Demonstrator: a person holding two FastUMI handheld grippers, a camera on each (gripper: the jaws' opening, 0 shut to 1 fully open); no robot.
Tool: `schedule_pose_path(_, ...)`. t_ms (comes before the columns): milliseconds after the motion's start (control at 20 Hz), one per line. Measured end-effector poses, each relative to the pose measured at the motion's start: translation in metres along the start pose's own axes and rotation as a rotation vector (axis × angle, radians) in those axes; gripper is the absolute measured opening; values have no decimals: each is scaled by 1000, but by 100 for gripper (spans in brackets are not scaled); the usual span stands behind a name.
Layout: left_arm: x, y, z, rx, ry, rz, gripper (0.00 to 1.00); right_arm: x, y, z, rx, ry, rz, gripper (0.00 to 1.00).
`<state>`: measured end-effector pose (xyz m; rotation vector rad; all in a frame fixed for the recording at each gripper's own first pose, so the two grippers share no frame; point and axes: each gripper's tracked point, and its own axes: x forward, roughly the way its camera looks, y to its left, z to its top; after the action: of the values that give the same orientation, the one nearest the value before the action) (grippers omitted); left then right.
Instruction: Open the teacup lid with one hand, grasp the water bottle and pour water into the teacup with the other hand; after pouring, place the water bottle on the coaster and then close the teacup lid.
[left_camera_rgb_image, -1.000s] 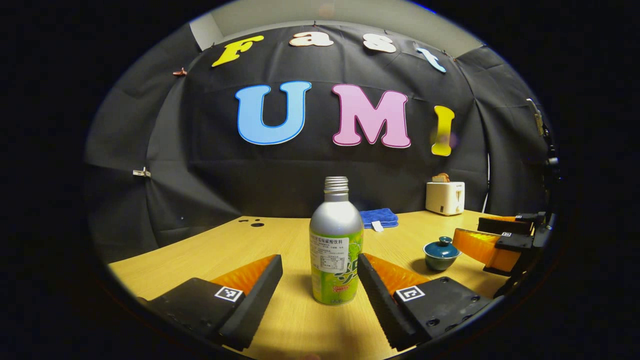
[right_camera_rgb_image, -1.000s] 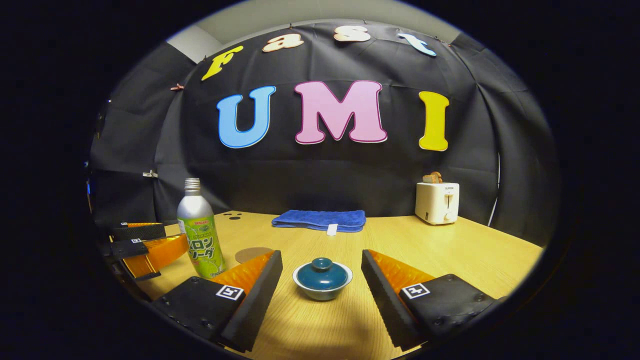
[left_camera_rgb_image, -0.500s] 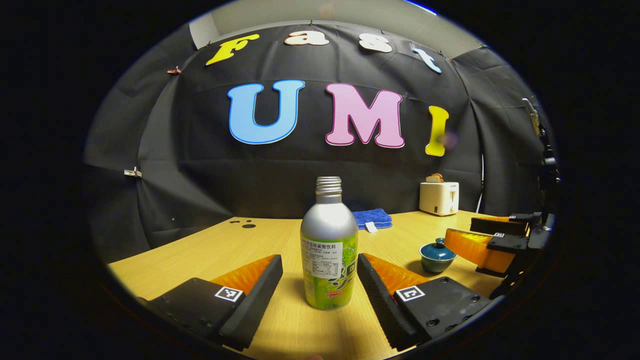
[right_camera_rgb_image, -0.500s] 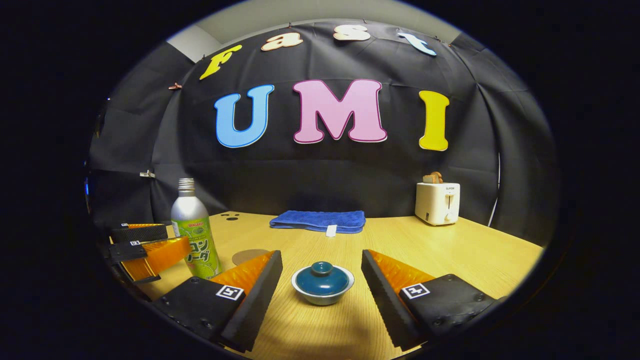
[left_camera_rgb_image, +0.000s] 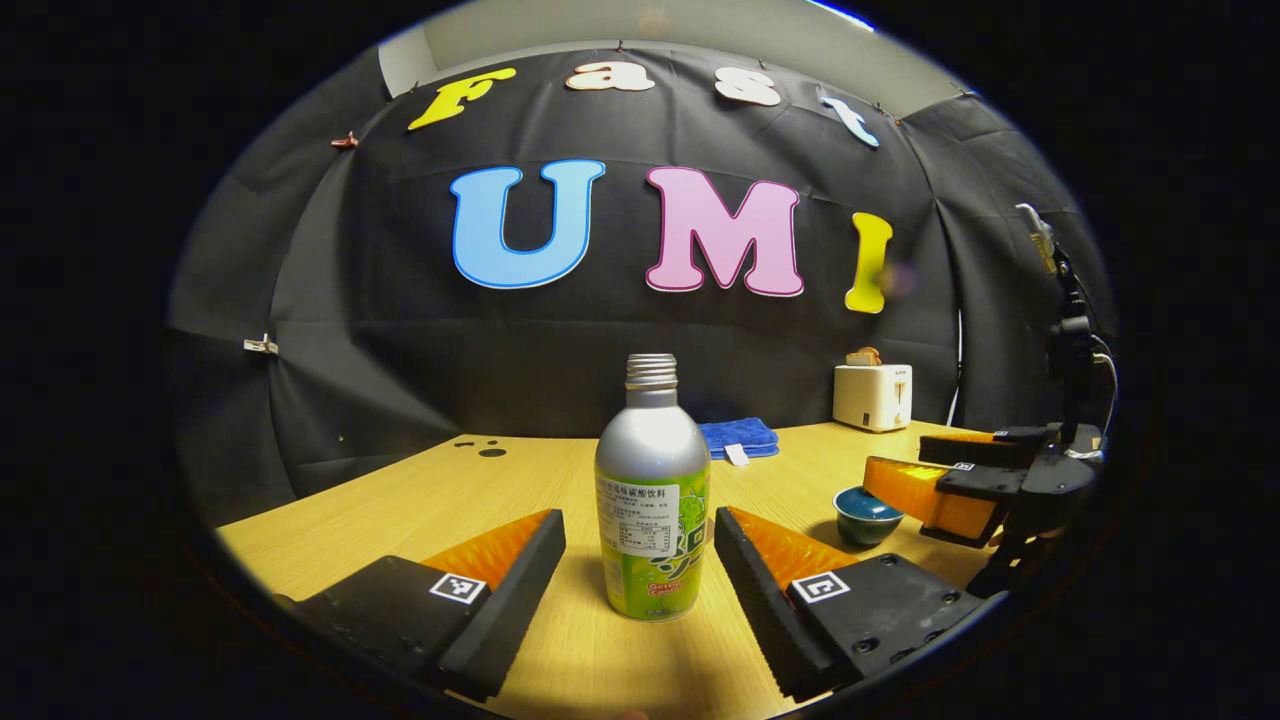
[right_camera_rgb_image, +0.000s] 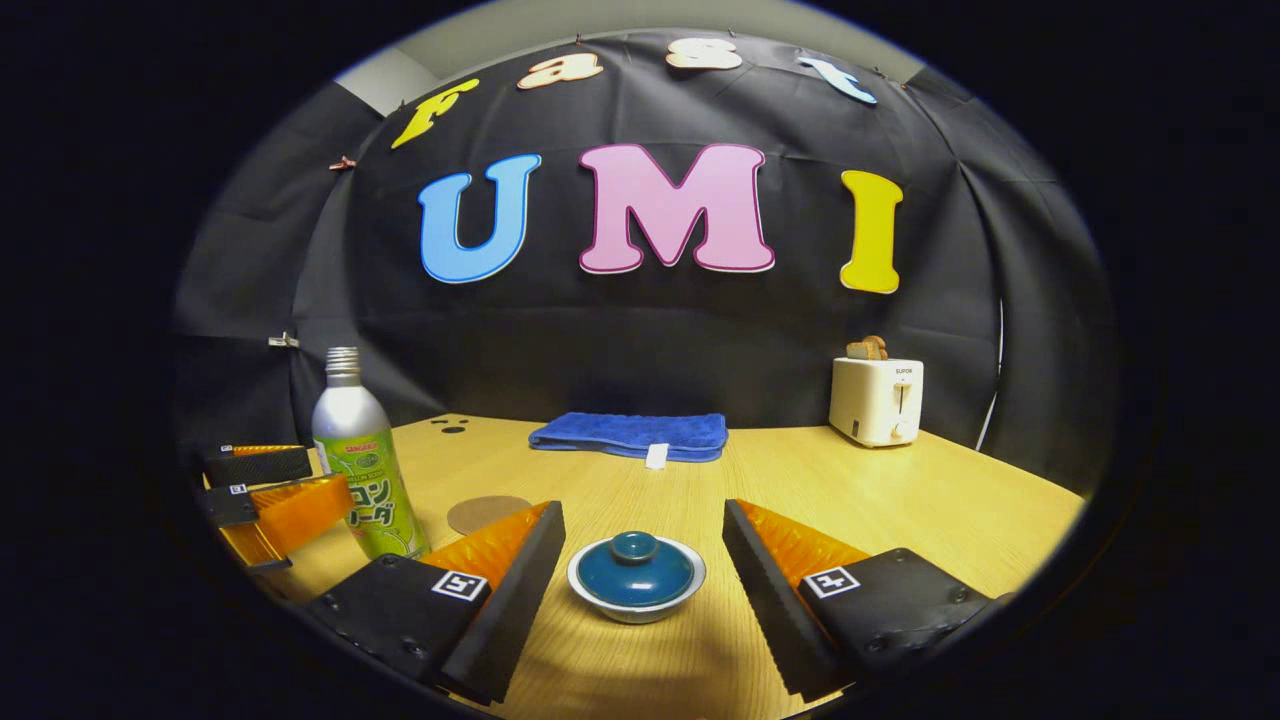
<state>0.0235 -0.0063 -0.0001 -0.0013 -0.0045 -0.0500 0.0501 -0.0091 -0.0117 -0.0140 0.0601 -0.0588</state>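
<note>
Left gripper view: the left claw is spread wide, its fingers on either side of the upright water bottle on the counter, not touching it. The teacup sits off to the right beside the other claw.

Right gripper view: the right claw is released too, fingers flanking the teacup, whose blue lid is on. The bottle stands left, near a round coaster.
</note>
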Motion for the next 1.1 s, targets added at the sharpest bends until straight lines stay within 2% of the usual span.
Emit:
schedule_pose_path(350, 0, -1, 0, 0, 0, 1, 95, 22, -2, -13, -8, 91, -6, 96)
schedule_pose_path(450, 0, -1, 0, 0, 0, 1, 95, 26, -2, -16, -22, 114, -12, 83)
schedule_pose_path(500, -1, -1, -2, -1, 3, 0, 95, 28, 1, -20, -31, 132, -3, 71)
schedule_pose_path(600, -1, -1, -1, -1, 4, 0, 95, 30, 8, -26, -48, 171, 26, 61)
schedule_pose_path(700, -1, -2, -1, -1, 4, 0, 95, 34, 10, -28, -49, 182, 42, 55)
schedule_pose_path(850, -1, -1, 0, -1, 5, 1, 95, 32, 10, -25, -29, 179, 56, 55)
schedule_pose_path(950, -1, -1, -1, -1, 6, 1, 95, 33, 11, -26, -12, 177, 67, 50)
schedule_pose_path(1000, -1, -1, -1, -1, 6, 1, 95, 29, 9, -24, -3, 174, 68, 39)
schedule_pose_path(1100, -1, -1, -1, 0, 6, 1, 95, 31, 10, -24, 12, 171, 87, 31)
